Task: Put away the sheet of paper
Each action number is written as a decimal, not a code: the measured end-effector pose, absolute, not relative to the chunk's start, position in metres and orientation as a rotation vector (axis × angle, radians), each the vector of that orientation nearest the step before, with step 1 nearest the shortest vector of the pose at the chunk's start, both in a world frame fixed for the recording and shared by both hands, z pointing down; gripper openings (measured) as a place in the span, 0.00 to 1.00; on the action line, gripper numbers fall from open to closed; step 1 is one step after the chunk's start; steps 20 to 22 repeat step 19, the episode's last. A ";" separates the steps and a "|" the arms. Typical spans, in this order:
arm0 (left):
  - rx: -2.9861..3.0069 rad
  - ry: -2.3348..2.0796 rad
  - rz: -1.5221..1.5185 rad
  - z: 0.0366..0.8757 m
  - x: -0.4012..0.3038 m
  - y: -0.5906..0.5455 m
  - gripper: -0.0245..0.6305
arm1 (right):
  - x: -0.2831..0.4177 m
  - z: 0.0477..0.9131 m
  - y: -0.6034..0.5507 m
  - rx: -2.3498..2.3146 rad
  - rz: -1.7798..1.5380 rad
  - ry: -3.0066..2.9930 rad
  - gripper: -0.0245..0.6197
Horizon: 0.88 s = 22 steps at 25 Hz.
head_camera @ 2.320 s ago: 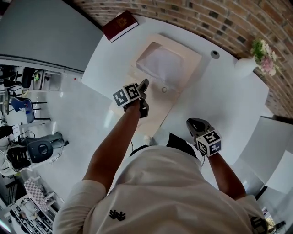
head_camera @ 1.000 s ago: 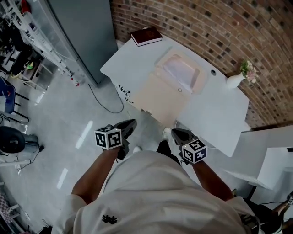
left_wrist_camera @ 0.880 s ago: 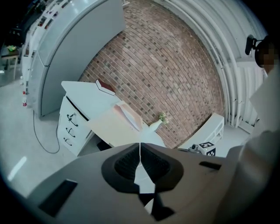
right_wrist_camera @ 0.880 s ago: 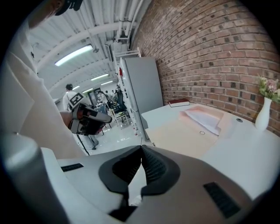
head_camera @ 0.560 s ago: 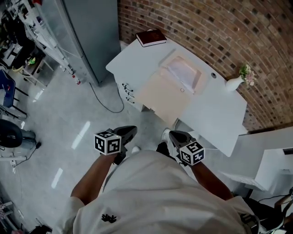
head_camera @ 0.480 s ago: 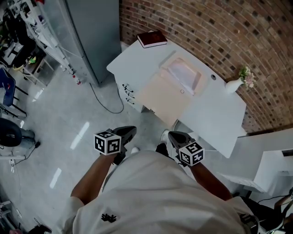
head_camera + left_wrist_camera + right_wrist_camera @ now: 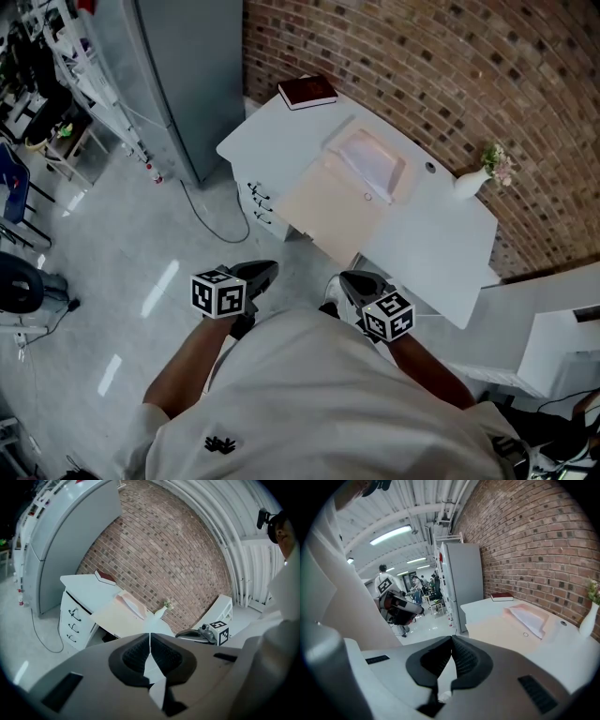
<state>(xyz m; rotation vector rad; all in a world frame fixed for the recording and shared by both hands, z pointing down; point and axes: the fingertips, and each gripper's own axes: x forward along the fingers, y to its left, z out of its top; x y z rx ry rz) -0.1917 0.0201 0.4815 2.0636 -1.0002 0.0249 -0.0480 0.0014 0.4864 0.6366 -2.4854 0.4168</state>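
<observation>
Open beige folder (image 7: 323,202), sheet of paper (image 7: 370,157) tucked inside, white desk (image 7: 441,244) beneath

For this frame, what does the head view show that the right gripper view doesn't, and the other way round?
Head view only: the desk drawers and the floor cable. Right gripper view only: ceiling lights, a person far back, and the right tool with its jaws together, empty. Both: the red book, the sheet of paper, the flower vase and the brick wall.
</observation>
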 end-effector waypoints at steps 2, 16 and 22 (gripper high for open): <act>2.066 -0.998 0.025 0.481 -0.191 0.019 0.08 | -0.048 0.486 0.001 0.638 0.414 -2.485 0.08; 2.056 -0.967 0.051 0.493 -0.187 0.004 0.08 | -0.040 0.491 -0.014 0.670 0.420 -2.460 0.08; 2.058 -0.957 0.053 0.494 -0.182 -0.008 0.08 | -0.035 0.491 -0.026 0.681 0.418 -2.454 0.08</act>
